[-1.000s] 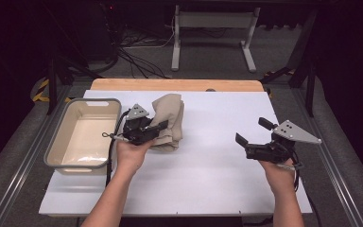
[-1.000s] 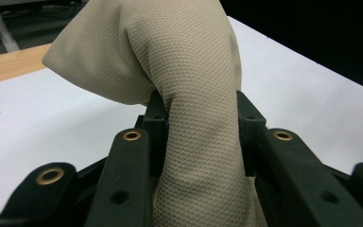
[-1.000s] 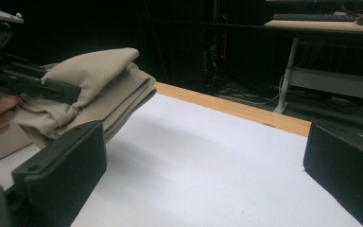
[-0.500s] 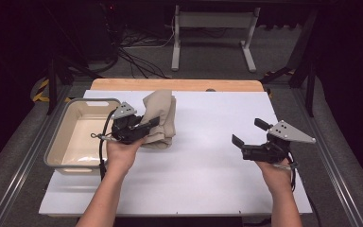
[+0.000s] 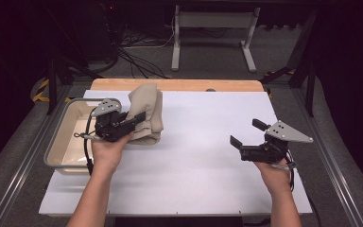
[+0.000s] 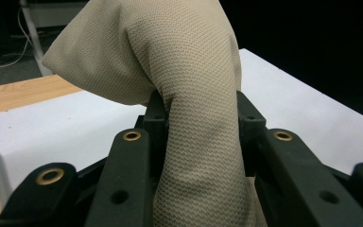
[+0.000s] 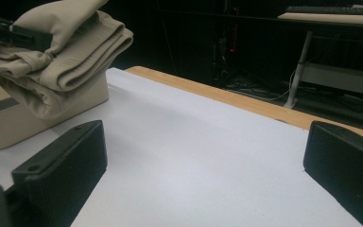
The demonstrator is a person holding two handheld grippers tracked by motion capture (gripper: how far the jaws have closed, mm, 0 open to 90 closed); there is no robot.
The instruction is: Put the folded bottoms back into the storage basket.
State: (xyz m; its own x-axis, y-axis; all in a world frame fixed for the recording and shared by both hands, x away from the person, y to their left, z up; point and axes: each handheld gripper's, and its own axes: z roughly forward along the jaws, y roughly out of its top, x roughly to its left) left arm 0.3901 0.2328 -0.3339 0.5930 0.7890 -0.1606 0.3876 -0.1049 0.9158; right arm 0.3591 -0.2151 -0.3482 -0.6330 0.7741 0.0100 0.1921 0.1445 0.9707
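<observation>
The folded tan cloth (image 5: 146,116) was up off the white table (image 5: 198,161), near its left side, just beside the tray (image 5: 59,146). The left gripper (image 5: 137,118) was squeezed tight on the cloth, and the cloth (image 6: 194,118) bulged up between its jaws. The right gripper (image 5: 246,135) was well apart from it, over the right side of the table. Its jaws were wide apart and held nothing.

In the left gripper view, the folded beige cloth (image 6: 189,94) runs off the top and bottom edges and hides the table behind it. In the high view, the left gripper (image 5: 133,124) covers part of the tray's (image 5: 59,146) right side.
</observation>
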